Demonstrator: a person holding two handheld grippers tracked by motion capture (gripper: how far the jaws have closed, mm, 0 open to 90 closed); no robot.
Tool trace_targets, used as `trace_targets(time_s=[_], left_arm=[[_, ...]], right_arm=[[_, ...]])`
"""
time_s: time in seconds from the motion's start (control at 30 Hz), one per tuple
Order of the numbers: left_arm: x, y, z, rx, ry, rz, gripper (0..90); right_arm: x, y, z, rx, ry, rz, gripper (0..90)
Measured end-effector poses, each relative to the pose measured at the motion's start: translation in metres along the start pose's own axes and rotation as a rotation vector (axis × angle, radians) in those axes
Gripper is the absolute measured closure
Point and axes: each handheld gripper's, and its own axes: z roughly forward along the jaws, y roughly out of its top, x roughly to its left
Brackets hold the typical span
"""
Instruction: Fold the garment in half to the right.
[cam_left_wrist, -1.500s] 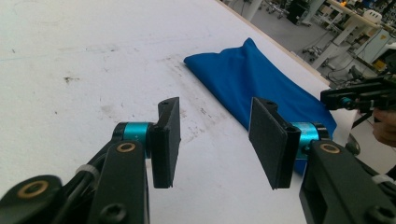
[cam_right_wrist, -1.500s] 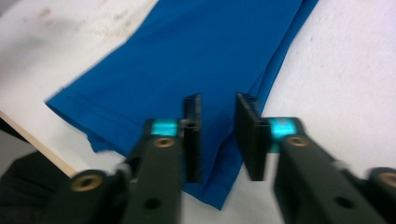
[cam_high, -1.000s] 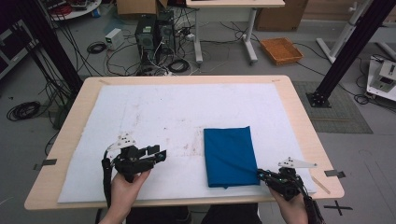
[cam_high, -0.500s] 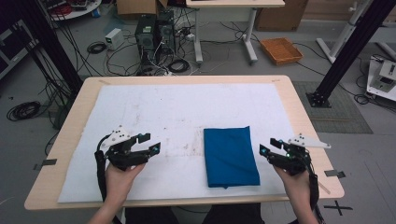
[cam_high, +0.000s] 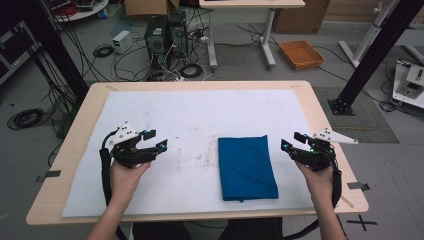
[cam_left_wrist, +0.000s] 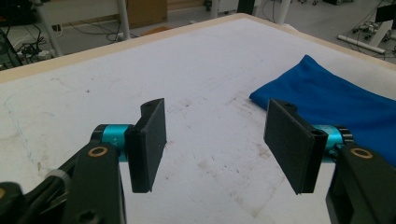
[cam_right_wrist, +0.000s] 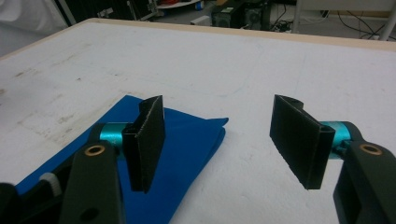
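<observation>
Two grippers, both with jaws spread wide and nothing between them. Left gripper (cam_high: 156, 139) sits off to the left of the folded blue fabric cloth (cam_high: 246, 167), well apart from it; right gripper (cam_high: 292, 141) is near the cloth's right edge, not touching. The right one's jaws have just been opening, with no thing between them. The left one's opened a bit sooner and hold wide.

Cloth lies flat as a neat rectangle on the white padded sheet (cam_high: 200, 115) covering the light wooden table (cam_high: 325, 125), toward the right of centre near the person's edge. In the left gripper view the cloth (cam_left_wrist: 336, 98) is beyond the right-hand pad (cam_left_wrist: 287, 142). In the right gripper view its corner (cam_right_wrist: 187, 135) runs behind the left-hand pad (cam_right_wrist: 147, 140).

Step, my read: fold looks finished, cloth released, both hands clear. Either done or the pause before another fold.

Next move, if one more fold is wanted: bring both grippers down on one short edge, pinch the layers at the two corners, lift and carry over evenly. Risk: grabbing just the top layer and undoing the stack.

Writing: no brand or label readable on cloth, sheet or grippers. Background gear too small to read.
</observation>
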Motion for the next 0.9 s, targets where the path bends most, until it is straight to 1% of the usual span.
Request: trace_targets(time_s=[0.07, 0.13, 0.27, 0.3, 0.33, 0.47, 0.6, 0.9], left_arm=[[0.0021, -0.0026, 0.0007, 0.006, -0.002, -0.003, 39.1], [0.0028, -0.0048, 0.0016, 0.009, 0.0, -0.01, 39.1], [0.0025, -0.007, -0.0002, 0.007, 0.008, 0.011, 39.1], [0.0025, -0.007, -0.0002, 0.007, 0.008, 0.011, 39.1], [0.0036, -0.0079, -0.0009, 0.006, 0.003, 0.005, 39.1], [0.0065, -0.0099, -0.0024, 0.011, 0.004, -0.003, 39.1], [0.0082, -0.0104, -0.0035, 0.01, 0.002, -0.008, 39.1], [0.007, -0.01, -0.0038, 0.011, 0.003, -0.005, 39.1]], right_arm=[[-0.0019, 0.0, -0.0014, -0.001, -0.006, 0.009, 35.7], [-0.0028, 0.0006, -0.002, -0.004, -0.007, 0.007, 35.7], [-0.0011, 0.0025, 0.0004, 0.002, -0.002, 0.002, 35.6], [-0.0004, 0.0027, 0.0016, 0.002, -0.001, -0.002, 35.5], [0.0005, 0.0028, 0.0029, 0.006, 0.002, -0.005, 35.5], [0.003, 0.0038, 0.0071, 0.012, 0.013, -0.019, 35.3], [0.0039, 0.0052, 0.0076, 0.011, 0.014, -0.025, 35.2], [0.0033, 0.0054, 0.0071, 0.012, 0.014, -0.02, 34.7]])
